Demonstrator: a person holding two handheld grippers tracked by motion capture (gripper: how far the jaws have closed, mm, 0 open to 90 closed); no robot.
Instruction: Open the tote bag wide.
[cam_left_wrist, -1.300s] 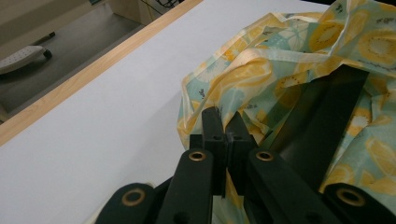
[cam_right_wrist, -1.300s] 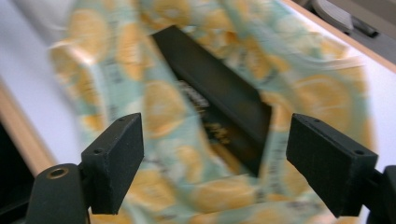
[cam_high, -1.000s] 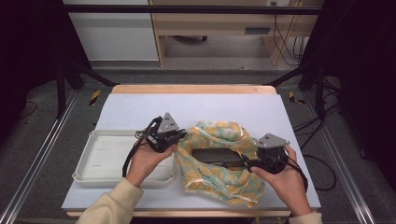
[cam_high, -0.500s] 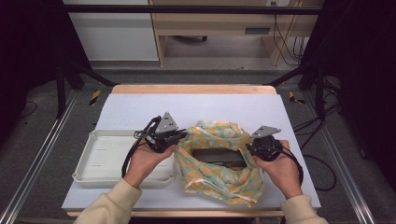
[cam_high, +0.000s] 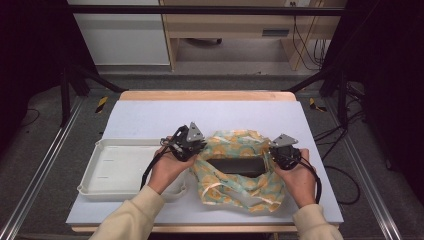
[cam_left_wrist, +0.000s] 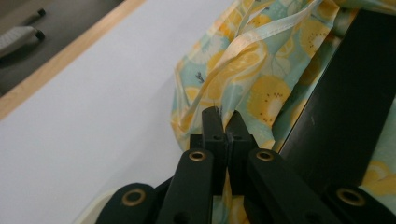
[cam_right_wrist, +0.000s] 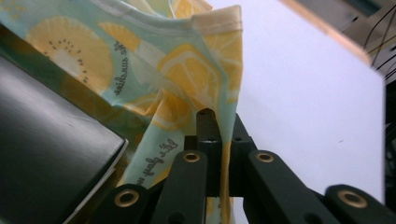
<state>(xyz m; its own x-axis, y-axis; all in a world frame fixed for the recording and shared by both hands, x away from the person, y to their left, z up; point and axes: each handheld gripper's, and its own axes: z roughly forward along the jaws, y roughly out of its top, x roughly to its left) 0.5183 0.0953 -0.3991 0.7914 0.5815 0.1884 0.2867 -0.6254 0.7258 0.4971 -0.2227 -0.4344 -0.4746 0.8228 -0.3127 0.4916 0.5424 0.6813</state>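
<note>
A cloth bag (cam_high: 235, 145) printed with yellow citrus slices on pale green lies on the white table. A black box (cam_high: 239, 165) sits in its open mouth. My left gripper (cam_high: 199, 149) is shut on the bag's left rim; in the left gripper view the jaws (cam_left_wrist: 224, 116) pinch the fabric (cam_left_wrist: 261, 88) beside the box (cam_left_wrist: 345, 107). My right gripper (cam_high: 272, 155) has just been closing and now pinches the bag's right rim. In the right gripper view the cloth (cam_right_wrist: 187, 60) runs between its jaws (cam_right_wrist: 219, 119), with the box (cam_right_wrist: 42, 135) at left.
A shallow white tray (cam_high: 115, 167) lies on the table left of the bag, under my left forearm. The far half of the white table top (cam_high: 210, 115) is bare. Black frame rails run along both sides of the table.
My right gripper has moved in to the bag's right rim and shut on the cloth. The bag's mouth now stretches between both grippers. The left hand shifted slightly.
</note>
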